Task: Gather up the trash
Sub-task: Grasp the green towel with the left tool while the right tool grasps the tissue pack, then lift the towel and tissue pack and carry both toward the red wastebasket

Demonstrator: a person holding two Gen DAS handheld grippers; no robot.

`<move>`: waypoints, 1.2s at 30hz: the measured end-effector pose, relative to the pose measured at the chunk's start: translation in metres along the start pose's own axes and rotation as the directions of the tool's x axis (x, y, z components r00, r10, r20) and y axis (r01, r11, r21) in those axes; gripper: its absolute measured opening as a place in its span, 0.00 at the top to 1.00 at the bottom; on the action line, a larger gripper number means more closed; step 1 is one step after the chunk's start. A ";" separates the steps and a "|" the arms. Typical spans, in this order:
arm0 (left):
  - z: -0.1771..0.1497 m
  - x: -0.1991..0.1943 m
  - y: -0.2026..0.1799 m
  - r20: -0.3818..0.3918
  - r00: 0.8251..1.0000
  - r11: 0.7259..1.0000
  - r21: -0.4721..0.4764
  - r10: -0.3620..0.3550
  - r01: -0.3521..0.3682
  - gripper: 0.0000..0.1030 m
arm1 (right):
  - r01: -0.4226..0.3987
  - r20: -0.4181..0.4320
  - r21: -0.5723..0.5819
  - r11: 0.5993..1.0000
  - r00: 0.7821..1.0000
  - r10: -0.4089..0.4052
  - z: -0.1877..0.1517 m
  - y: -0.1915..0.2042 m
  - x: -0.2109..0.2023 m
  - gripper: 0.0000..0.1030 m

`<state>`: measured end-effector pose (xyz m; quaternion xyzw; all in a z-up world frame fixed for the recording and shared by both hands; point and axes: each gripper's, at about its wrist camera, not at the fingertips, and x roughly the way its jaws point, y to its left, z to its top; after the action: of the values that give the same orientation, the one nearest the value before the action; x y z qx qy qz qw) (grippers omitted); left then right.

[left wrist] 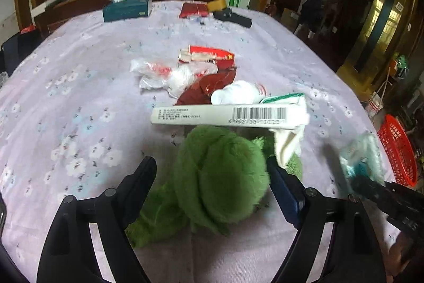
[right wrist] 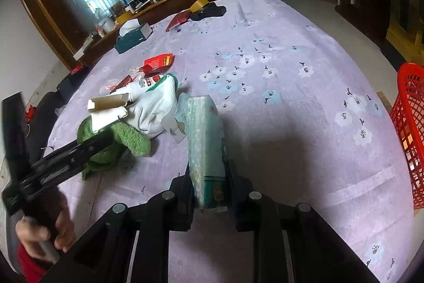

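Trash is lying heaped mid-worktop, and I am pinching a teal tissue packet in my right tool, its jaws narrowed on the packet, ready for carrying to the red basket past the worktop's right edge; my left tool is gaping around the green cloth, not yet gripping, with bare lilac tablecloth leaving open room rightward

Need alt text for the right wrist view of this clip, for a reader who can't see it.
The right tongs are shut on a pale green tissue packet above a lilac flowered tablecloth. To the left, the open left tongs reach over a green cloth beside a white sock and an open carton; a red basket sits at the right edge.
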<state>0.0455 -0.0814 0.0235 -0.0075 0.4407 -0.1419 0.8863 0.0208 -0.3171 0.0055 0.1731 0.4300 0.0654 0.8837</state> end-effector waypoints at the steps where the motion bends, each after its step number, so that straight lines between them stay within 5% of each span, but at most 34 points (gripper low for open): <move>1: -0.001 0.002 0.000 -0.009 1.000 1.000 -0.002 -0.010 0.010 0.34 | -0.002 0.001 0.001 1.000 1.000 0.002 -0.001 -0.001 -0.001 0.79; 2: -0.002 0.002 -0.001 -0.016 1.000 1.000 -0.001 -0.025 0.025 0.45 | -0.005 0.002 0.002 1.000 1.000 0.005 -0.002 -0.001 -0.003 0.79; 6: -0.012 -0.013 -0.009 0.004 1.000 1.000 0.023 -0.008 0.008 0.52 | -0.007 0.013 -0.004 1.000 1.000 0.007 -0.004 -0.003 -0.010 0.79; 19: -0.052 -0.099 -0.039 0.201 0.979 0.999 0.006 -0.034 0.033 0.52 | -0.007 0.087 -0.078 0.997 0.996 0.014 -0.022 0.011 -0.039 0.79; 36: -0.046 -0.132 -0.049 0.240 0.964 0.993 0.000 -0.116 0.120 0.52 | -0.006 0.140 -0.071 0.997 0.990 0.016 -0.035 0.011 -0.071 0.79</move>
<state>-0.0786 -0.0892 0.1052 -0.0572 0.3306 -0.1892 0.9229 -0.0506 -0.3170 0.0421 0.1487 0.3630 0.0730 0.9169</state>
